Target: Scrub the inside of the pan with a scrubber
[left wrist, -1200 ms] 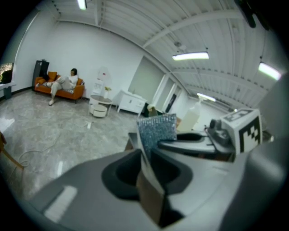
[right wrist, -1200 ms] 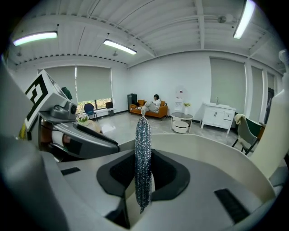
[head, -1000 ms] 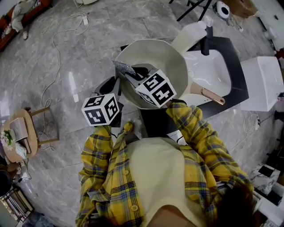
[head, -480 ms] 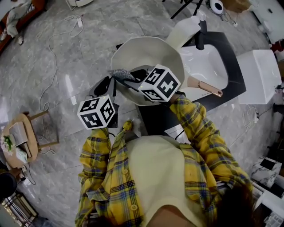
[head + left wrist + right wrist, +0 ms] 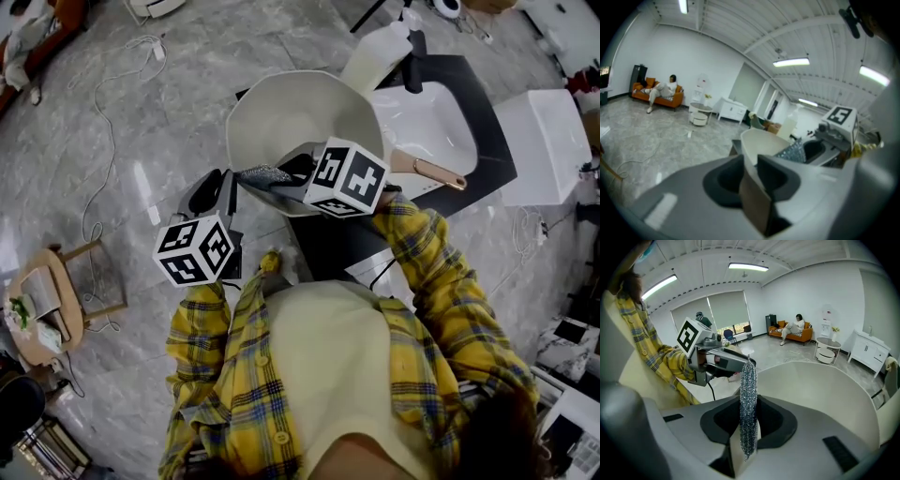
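Observation:
A cream pan (image 5: 302, 111) is tilted beyond the black counter's edge, its copper handle (image 5: 433, 172) pointing right. My left gripper (image 5: 225, 186) is at its left rim; in the left gripper view the pan's rim (image 5: 761, 143) runs between the jaws of the left gripper (image 5: 751, 168), which are opening while the pads still touch it. My right gripper (image 5: 274, 178) is shut on a flat steel-mesh scrubber (image 5: 263, 174) just inside the pan's near rim. In the right gripper view the scrubber (image 5: 748, 404) stands upright in the right gripper (image 5: 749, 423) before the pan's wall (image 5: 820, 390).
A white sink (image 5: 427, 131) sits in the black counter (image 5: 492, 112), with a white bottle (image 5: 375, 56) behind it and a white box (image 5: 544, 150) to the right. A small wooden stool (image 5: 47, 291) and cables (image 5: 103, 122) are on the grey floor at left.
The scrubber has slid from the pan's left side toward its near rim. The left gripper's cube has drifted down and to the left; the pan sits higher in the view.

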`<state>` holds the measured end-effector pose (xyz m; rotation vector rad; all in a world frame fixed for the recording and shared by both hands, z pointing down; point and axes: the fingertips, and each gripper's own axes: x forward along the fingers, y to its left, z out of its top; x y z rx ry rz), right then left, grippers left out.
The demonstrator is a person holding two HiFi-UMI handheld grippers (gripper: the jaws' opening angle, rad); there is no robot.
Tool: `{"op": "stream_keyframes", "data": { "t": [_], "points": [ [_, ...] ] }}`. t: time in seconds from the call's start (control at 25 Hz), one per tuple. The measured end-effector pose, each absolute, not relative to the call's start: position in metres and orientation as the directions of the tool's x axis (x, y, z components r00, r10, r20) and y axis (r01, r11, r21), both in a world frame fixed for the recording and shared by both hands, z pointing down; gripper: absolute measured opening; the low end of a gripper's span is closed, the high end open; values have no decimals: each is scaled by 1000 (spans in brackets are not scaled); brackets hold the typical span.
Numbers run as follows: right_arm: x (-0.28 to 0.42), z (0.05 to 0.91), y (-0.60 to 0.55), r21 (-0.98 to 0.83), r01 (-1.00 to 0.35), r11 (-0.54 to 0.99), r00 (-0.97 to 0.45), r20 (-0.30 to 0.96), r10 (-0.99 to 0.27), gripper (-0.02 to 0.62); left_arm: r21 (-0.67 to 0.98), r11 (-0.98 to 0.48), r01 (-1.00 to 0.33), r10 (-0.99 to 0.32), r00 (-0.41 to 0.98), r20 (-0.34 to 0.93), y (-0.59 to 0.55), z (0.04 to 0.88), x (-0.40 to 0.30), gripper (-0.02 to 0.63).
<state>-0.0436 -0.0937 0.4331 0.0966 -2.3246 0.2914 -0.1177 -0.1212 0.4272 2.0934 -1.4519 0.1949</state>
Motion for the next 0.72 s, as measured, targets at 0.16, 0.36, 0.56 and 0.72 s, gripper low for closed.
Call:
{"op": "stream_keyframes", "data": {
  "t": [0.16,0.36,0.56,0.72],
  "points": [
    [-31,434,-84,-175,-117,977,-653,755,57,81,371,-267,-889,-794,421,438,-116,430,-110,83],
    [-11,441,-70,-129,-24,991,-549,830,95,81,366,-274,-889,-781,428,454,-115,436,-106,91],
    [8,441,-61,-125,50,991,-463,876,134,81,363,-285,-887,-772,437,462,-119,435,-99,109],
    [20,441,-57,-121,83,989,-407,902,145,81,365,-290,-885,-754,446,482,-122,439,-93,129]
  ]
}}
